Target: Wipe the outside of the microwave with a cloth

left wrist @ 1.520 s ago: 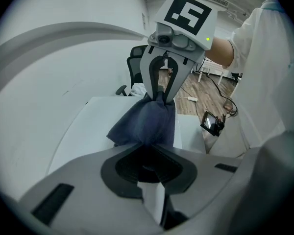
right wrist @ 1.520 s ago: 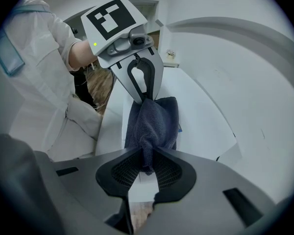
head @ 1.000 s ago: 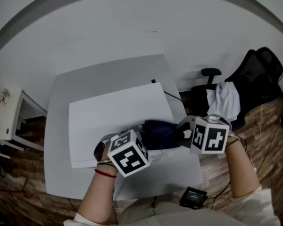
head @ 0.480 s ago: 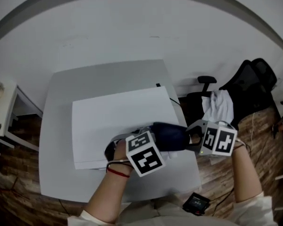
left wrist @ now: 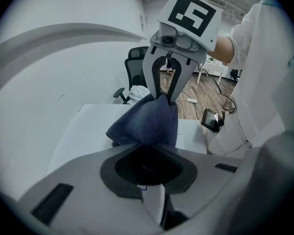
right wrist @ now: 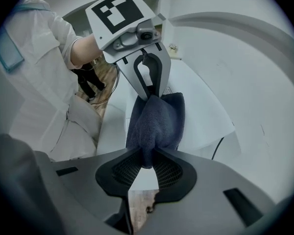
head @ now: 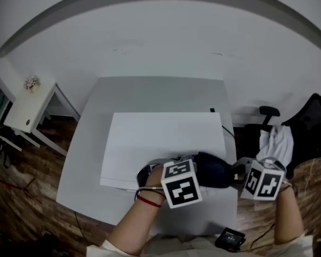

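The left tool (right wrist: 155,93) and the right tool (left wrist: 162,96), whose jaws have just been closing, each pinch the cloth (head: 213,170) over the near right corner of the microwave (head: 160,138) on the bench (head: 150,90); wiping appears barely begun.

The cloth (head: 211,171) is dark navy, the microwave (head: 160,138) white, the table (head: 150,90) pale grey, the floor (head: 21,197) brown wood-grain, the marker cubes (head: 181,183) black-and-white squares.
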{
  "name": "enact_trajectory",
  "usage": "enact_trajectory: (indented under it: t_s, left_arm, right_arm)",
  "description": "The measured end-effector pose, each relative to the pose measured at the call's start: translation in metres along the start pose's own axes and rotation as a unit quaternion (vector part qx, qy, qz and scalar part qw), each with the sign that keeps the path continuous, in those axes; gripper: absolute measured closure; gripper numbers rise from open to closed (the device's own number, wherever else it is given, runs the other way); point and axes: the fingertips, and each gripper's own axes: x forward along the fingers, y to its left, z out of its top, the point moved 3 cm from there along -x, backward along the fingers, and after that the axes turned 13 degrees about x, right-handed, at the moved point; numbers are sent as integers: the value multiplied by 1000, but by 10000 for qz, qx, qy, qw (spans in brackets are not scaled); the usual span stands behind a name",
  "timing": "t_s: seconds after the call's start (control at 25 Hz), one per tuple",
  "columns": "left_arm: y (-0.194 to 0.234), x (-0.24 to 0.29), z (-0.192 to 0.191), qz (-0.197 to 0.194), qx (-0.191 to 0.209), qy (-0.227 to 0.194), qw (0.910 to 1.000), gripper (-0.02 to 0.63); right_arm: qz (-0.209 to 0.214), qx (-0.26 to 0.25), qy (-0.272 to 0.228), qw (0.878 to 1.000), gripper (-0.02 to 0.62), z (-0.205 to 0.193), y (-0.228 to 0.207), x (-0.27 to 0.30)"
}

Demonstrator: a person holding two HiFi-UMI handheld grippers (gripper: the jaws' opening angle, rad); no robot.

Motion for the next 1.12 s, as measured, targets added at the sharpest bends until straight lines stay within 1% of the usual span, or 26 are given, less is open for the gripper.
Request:
enact_trajectory:
  t_s: [0.12,0.24,0.32,0.4,0.52,0.64,0.76,0.96,1.12]
  left_arm:
    - [1,-1,-3,-72,-127,240,9996,561]
    - [2,-3,-4,-83,-267,496,9984,560]
    - [3,-4,-2,-37,-364,539,9979,561]
    - [2,-5,0,-56,-473,479,9977,561]
    - [-4,-4,8,-200,-559,431,9973,561]
    - [-7,-3,19,-212,-526,575,9967,562]
    - [-7,3,31,-200,-580,686,9958,563]
    - [-7,17,57,-329,-551,655,9958,563]
    - [-3,26,71,-488,-430,837,9944,562]
  right_arm:
    - [204,-369,-224,9989,506,5,-3,-1]
    - [448,-557,-577,9958,506,6,-1,-2]
    - [611,-610,-813,9929,508,3,-1,-5]
    - [752,-661,-967,9903,509,-1,-4,-7]
    - [935,-760,-956,9881,512,-10,-9,-6]
    - [1110,-847,-877,9863,512,-18,-14,0]
    - [1245,-907,-884,9841,512,-28,-19,8]
    - [1385,-778,-946,9828,514,-40,-28,29]
    - [1536,-729,-856,9817,514,-47,-29,48]
